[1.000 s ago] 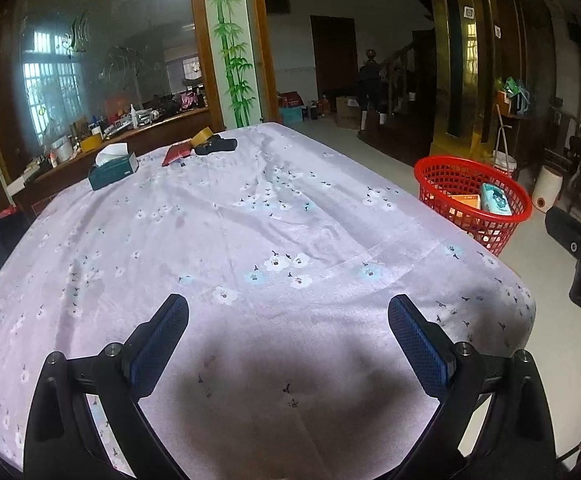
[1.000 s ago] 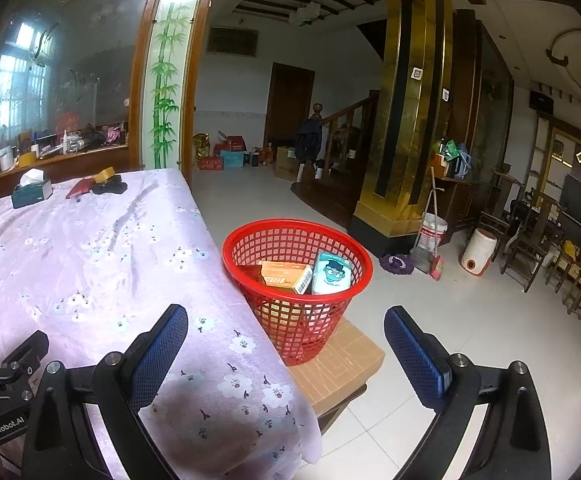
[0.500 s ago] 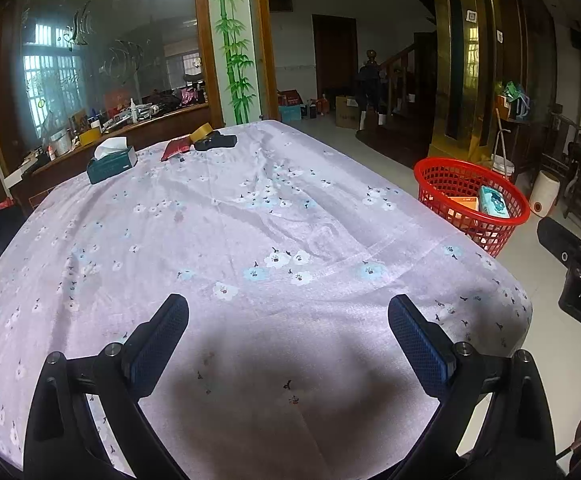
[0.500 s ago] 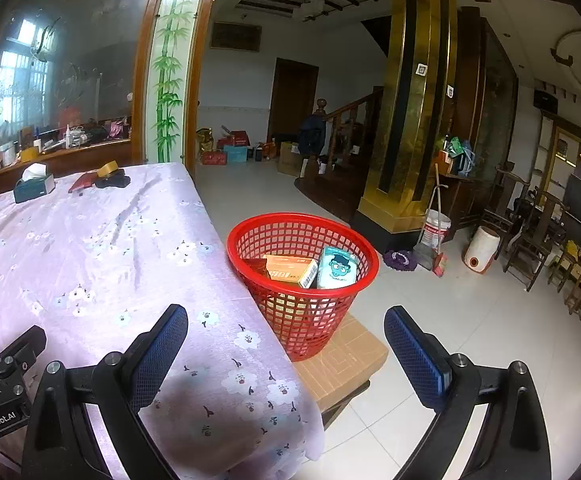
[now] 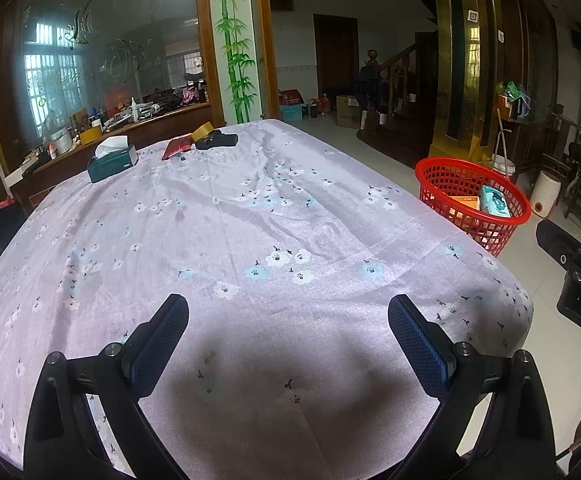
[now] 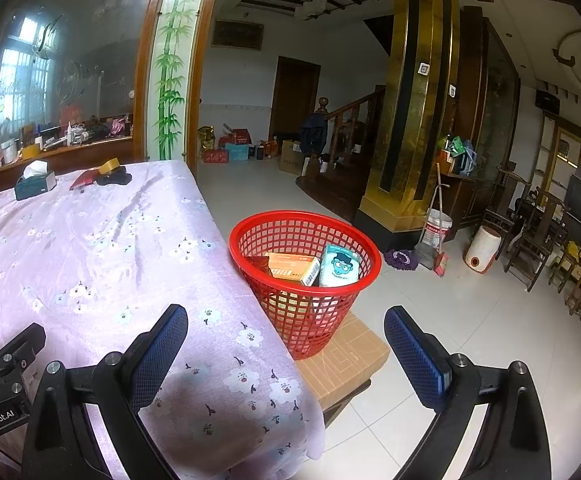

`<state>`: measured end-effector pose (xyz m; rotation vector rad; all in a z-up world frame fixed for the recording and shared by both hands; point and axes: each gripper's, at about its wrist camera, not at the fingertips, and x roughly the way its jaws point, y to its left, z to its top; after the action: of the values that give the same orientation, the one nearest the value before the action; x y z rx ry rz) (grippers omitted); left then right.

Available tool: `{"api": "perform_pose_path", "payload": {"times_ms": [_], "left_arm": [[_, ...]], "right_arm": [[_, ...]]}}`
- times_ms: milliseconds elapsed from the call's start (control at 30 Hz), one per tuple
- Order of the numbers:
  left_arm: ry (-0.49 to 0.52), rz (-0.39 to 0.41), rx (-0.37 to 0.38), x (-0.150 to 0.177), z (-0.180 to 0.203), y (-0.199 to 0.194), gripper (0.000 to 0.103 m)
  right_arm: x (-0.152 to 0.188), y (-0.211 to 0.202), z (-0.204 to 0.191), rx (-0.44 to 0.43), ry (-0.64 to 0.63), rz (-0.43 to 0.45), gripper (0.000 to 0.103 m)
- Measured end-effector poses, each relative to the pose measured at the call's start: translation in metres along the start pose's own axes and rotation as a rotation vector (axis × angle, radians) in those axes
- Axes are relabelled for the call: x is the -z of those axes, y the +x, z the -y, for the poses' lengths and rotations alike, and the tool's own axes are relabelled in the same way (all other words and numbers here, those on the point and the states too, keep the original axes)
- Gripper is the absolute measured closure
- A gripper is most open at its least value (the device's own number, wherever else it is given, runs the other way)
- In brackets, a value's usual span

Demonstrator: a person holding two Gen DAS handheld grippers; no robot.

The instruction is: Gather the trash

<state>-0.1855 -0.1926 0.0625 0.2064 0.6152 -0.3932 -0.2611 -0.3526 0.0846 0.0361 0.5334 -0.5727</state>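
Both views have shifted only slightly since a second ago: the red basket (image 6: 304,280) now sits a little lower and more central in the right wrist view, and nothing on the worktop (image 5: 250,240) has changed place. The left hand-held gripper (image 5: 288,326) hovers over the near end of the flowered purple cloth, fingers wide apart and holding nothing. The right hand-held gripper (image 6: 286,334) hangs past the worktop's right edge, fingers likewise spread and empty. Between its fingers stands the basket, resting on a cardboard box (image 6: 346,356) just beside the worktop. Inside it lie an orange carton (image 6: 292,268) and a pale blue packet (image 6: 340,266), touching. At the far end of the worktop sit a tissue box (image 5: 112,160), a red pouch (image 5: 176,148), a tape roll (image 5: 202,132) and a black object (image 5: 216,141).
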Motion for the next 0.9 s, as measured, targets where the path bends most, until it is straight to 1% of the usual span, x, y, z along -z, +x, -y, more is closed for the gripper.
{"api": "perform_pose_path", "payload": {"times_ms": [900], "left_arm": [[-0.005, -0.006, 0.003, 0.0025, -0.0002, 0.0009, 0.004]], "right_arm": [[0.005, 0.002, -0.0044, -0.007, -0.01, -0.002, 0.003]]}}
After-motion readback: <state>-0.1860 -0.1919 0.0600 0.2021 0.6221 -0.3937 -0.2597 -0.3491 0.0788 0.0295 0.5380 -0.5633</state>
